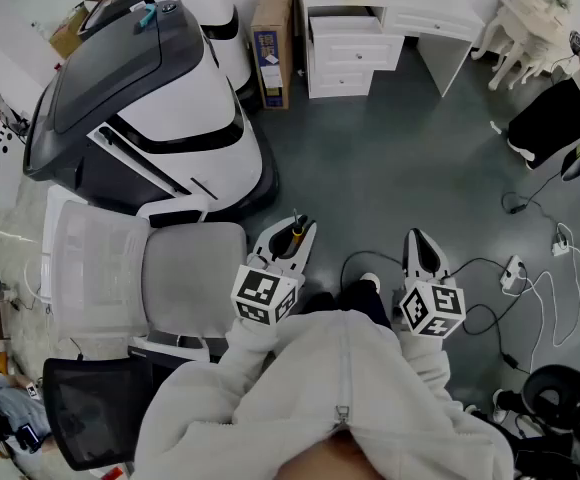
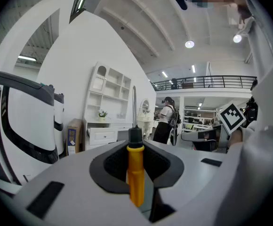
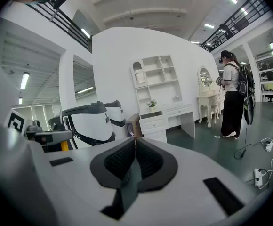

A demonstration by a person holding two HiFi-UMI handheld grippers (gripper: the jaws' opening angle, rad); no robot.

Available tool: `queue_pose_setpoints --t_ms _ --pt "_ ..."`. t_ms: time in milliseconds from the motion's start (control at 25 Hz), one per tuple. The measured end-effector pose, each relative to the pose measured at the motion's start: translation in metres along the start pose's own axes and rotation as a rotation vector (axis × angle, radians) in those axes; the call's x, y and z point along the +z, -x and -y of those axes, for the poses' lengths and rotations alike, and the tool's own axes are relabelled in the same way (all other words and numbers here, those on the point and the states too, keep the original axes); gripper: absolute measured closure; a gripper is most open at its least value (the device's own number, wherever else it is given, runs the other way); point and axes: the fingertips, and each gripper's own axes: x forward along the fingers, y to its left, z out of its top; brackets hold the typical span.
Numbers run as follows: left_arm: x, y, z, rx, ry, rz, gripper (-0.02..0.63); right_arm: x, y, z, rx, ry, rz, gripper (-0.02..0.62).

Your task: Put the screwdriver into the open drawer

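Left gripper view: my left hand-held gripper (image 2: 135, 147) has its jaws partly closed, the pads pressing on the yellow handle of the screwdriver (image 2: 136, 173).
Screwdriver axis: roughly in line with the jaws. The black collar and bare shaft stick out past the fingertips toward the far side.
Right hand-held gripper (image 3: 135, 147): jaws together with nothing between them, just to the right of the left one.
Open drawer (image 1: 342, 24): the top one of the white drawer unit (image 1: 340, 68) at the far wall, pulled out a little toward me. It is well apart from both grippers, with bare floor (image 1: 390, 158) between.
Bearing: I judge the drawer lies ahead and a little left of where the shaft now points.
Nearer hand: the left, by a small margin, and it already carries the tool.
Next move, my guess: cross the floor, swing the left gripper slightly left, and bring the shaft in over the drawer's front edge before letting go.
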Motion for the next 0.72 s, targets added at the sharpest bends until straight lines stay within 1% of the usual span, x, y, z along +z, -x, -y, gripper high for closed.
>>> queue_pose_setpoints --t_ms 280,440,720 --pt "0.000 0.003 0.002 0.003 -0.014 -0.013 0.537 0.003 0.003 -0.010 0.038 0.012 -0.001 0.558" --pt "-0.006 0.006 0.005 -0.008 -0.025 -0.031 0.537 0.000 0.003 -0.024 0.068 0.000 0.011 0.557" --pt "-0.010 -0.001 0.008 -0.034 -0.033 -0.045 0.537 0.001 -0.008 -0.056 0.130 0.027 0.012 0.557"
